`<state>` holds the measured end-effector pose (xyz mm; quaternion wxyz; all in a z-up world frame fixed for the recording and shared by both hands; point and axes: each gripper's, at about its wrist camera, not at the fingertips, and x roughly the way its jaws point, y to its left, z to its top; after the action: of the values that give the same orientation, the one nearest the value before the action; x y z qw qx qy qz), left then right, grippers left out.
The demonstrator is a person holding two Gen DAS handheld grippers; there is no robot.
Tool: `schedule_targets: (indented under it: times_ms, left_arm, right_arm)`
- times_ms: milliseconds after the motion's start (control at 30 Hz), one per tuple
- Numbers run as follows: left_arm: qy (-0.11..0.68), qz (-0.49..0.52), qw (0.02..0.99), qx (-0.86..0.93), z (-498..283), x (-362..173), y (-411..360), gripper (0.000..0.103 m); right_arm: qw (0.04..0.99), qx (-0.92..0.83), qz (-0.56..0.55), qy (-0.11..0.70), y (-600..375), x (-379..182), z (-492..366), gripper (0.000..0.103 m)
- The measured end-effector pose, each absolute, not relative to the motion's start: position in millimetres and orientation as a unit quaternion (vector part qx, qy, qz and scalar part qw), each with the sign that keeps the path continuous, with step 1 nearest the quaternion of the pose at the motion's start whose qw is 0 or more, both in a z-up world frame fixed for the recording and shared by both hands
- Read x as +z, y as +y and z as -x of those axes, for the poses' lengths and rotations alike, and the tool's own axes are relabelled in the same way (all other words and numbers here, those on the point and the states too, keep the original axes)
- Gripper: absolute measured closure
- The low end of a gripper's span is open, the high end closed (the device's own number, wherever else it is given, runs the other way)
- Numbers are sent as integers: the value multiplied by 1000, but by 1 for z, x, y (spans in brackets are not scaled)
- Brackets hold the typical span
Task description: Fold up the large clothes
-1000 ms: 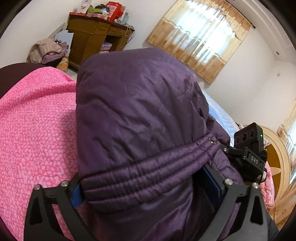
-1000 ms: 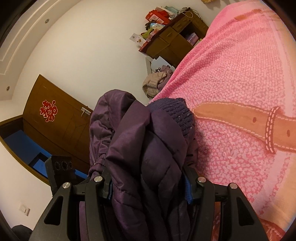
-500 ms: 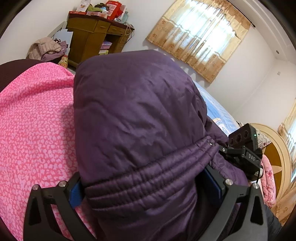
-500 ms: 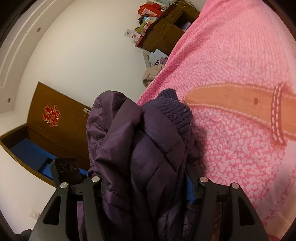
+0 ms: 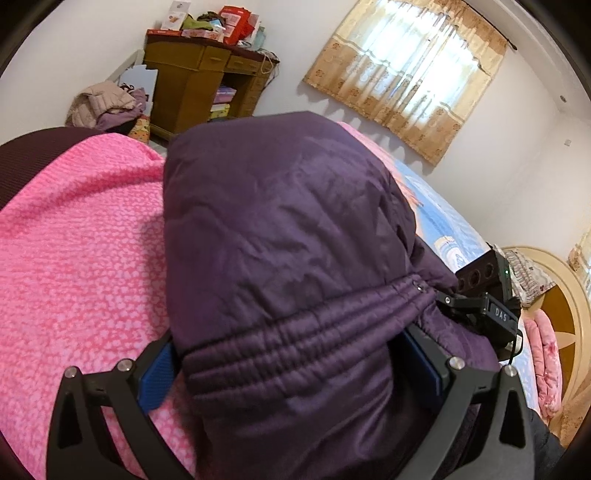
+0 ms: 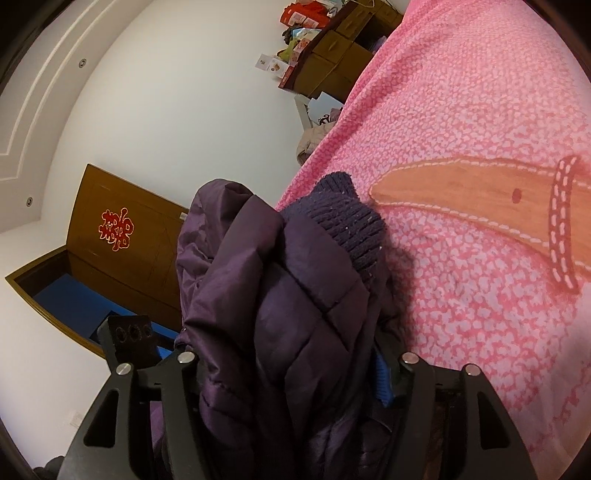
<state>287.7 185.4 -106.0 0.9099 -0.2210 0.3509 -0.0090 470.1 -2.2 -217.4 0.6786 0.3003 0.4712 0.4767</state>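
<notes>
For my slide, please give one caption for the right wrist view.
Right tool shut on bunched purple padded jacket, its knit cuff above the pink bedspread.

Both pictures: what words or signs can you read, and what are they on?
"DAS": on the black block of the right hand-held gripper.
"囍" (red double-happiness sign): on the brown door.
Boxes on the wooden desk: print too small to read.
</notes>
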Motion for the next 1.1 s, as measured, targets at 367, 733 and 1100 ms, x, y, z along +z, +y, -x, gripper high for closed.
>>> schedule_targets:
  times_ms: [367, 733, 1100]
  left_arm:
    - [285, 132, 949, 19, -235, -52, 167, 0]
    - [231, 41, 972, 21, -177, -9, 144, 0]
    - [185, 31, 982, 12, -151, 20, 127, 0]
  right_arm:
    - [760, 410, -259, 433, -45, -142, -435, 28]
    - [882, 308, -134, 330, -55, -43, -319, 25]
    - [921, 292, -44, 254, -41, 7, -224, 22]
